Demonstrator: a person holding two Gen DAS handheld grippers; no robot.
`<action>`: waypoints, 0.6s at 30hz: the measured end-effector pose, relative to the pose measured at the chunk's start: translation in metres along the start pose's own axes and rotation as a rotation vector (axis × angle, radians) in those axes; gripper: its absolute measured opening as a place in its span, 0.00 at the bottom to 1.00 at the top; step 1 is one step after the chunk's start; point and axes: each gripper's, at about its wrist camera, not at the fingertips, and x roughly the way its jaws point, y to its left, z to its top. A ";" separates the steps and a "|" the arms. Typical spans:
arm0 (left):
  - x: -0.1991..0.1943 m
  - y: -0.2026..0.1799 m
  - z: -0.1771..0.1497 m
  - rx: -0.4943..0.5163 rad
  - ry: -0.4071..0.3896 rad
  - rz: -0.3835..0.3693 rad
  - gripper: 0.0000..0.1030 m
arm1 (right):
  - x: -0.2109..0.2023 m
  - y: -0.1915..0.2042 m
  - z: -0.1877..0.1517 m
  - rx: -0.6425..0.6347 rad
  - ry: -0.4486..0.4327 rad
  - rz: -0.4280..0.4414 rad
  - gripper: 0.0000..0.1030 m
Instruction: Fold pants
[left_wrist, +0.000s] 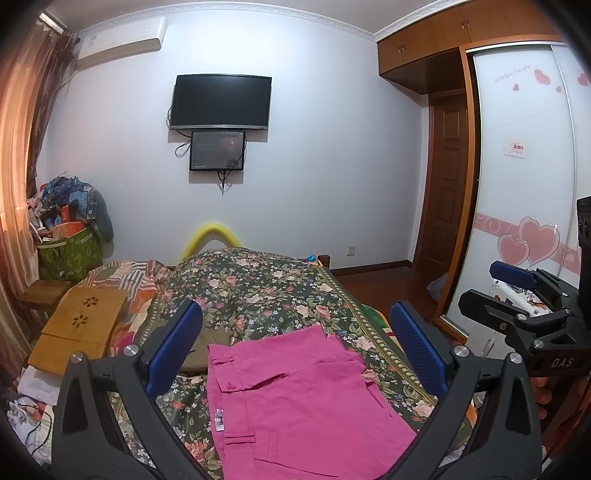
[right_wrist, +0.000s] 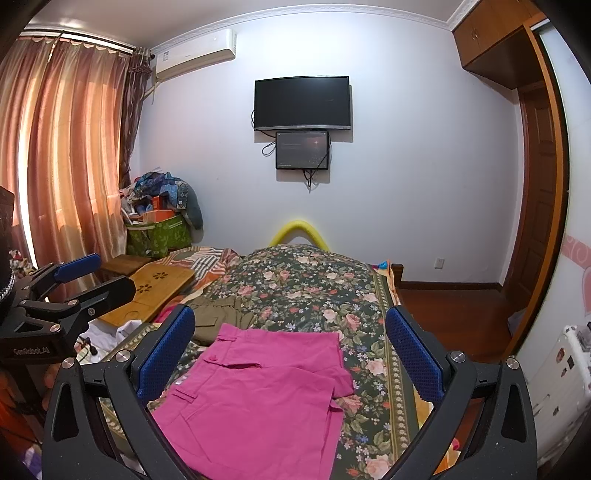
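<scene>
Pink pants (left_wrist: 295, 398) lie on bed between spread fingers (left_wrist: 417, 347).

- The pink pants (left_wrist: 295, 402) are lying folded on the floral bedspread (left_wrist: 266, 288).
- The left gripper (left_wrist: 295, 343) is hovering above them, jaws spread wide.
- The right gripper (left_wrist: 517, 291) is showing at the right edge.

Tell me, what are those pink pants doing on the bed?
Someone is folding them. A person holds a gripper in each hand, and both hover over the pink pants, which lie on the flowery bedspread. The left gripper and the right gripper both have their jaws wide open, so neither is holding anything right now. The pants already look folded over into a short stack. Some olive-green clothing lies just behind them.
</scene>
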 end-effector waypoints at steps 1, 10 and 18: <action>0.001 0.001 0.000 -0.003 0.003 -0.003 1.00 | 0.000 0.000 0.000 -0.001 0.000 0.000 1.00; 0.004 0.004 -0.002 -0.013 0.014 -0.003 1.00 | 0.000 0.001 0.000 -0.001 -0.003 -0.004 1.00; 0.006 0.005 -0.004 -0.017 0.016 -0.003 1.00 | 0.003 0.003 0.000 -0.005 0.003 0.003 1.00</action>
